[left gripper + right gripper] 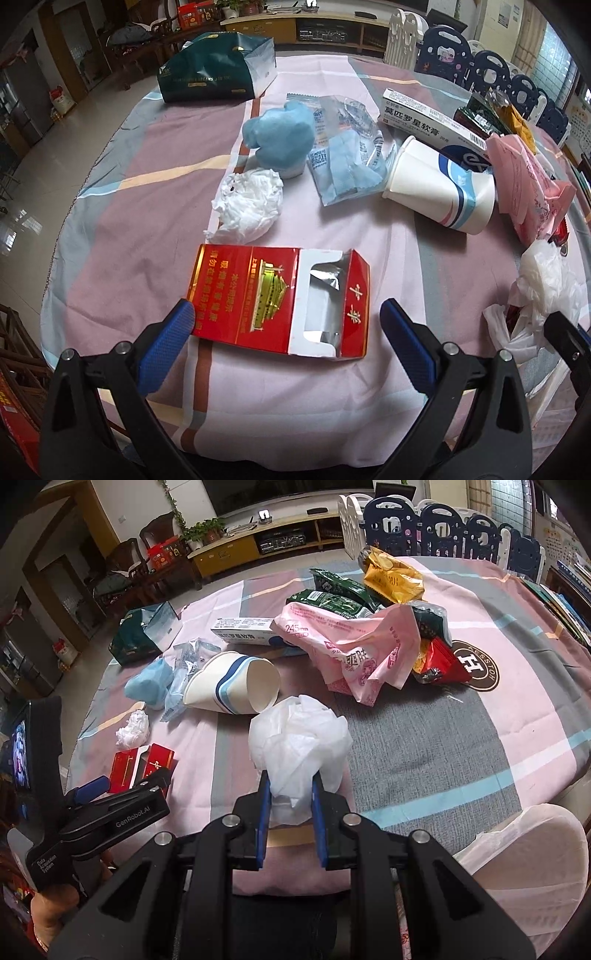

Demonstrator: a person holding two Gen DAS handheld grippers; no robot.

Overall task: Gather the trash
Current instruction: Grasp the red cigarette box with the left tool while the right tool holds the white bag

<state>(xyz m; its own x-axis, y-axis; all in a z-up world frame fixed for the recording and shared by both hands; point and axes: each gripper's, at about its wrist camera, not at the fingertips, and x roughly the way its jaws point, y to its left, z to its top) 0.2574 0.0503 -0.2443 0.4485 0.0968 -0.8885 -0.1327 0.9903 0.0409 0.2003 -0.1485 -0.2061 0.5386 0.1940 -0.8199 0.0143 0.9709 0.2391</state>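
Between spread left hand-held gripper (286, 319) fingers: red cigarette pack (280, 299), flat, lid open; right hand-held gripper (288, 794) pinches crumpled white plastic bag (299, 738).

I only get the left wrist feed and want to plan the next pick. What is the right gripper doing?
Observer: The right gripper is shut on a crumpled white plastic bag, held above the tablecloth.
Operator: Anything beyond the pink bag that I can't see well?
Observer: Yes, a yellow snack wrapper lies at the far end of the pile.
Operator: And to the right of the pile?
Observer: A red snack packet lies against a round brown logo printed on the cloth.
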